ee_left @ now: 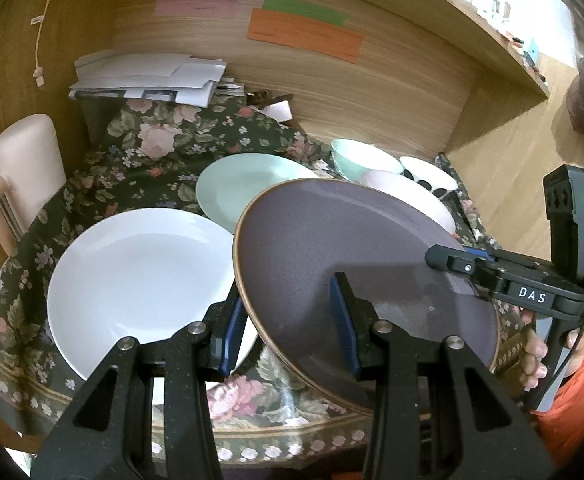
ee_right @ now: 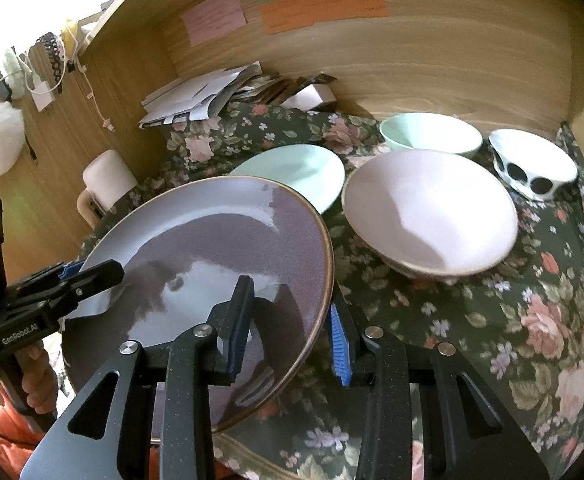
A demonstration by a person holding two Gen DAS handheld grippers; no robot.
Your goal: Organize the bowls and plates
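Observation:
A purple plate (ee_left: 352, 240) with a brown rim is held tilted above the floral tablecloth (ee_left: 164, 148). My left gripper (ee_left: 288, 320) is shut on its left edge, one finger above and one under the rim. My right gripper (ee_right: 292, 328) is shut on the plate's (ee_right: 196, 240) opposite edge; in the left wrist view the right gripper (ee_left: 448, 260) reaches in from the right. A white plate (ee_left: 132, 280) lies flat just left of the purple one. Behind lie a mint plate (ee_right: 292, 172), a pink bowl (ee_right: 428, 208), a mint bowl (ee_right: 428, 132) and a white bowl with black dots (ee_right: 532, 168).
A wooden wall (ee_left: 332, 80) with coloured paper notes closes off the back of the table. A stack of papers (ee_left: 144, 80) lies at the back left. A pale chair back (ee_left: 24, 160) stands at the left edge. A person's hand and orange sleeve (ee_left: 568, 412) hold the right gripper.

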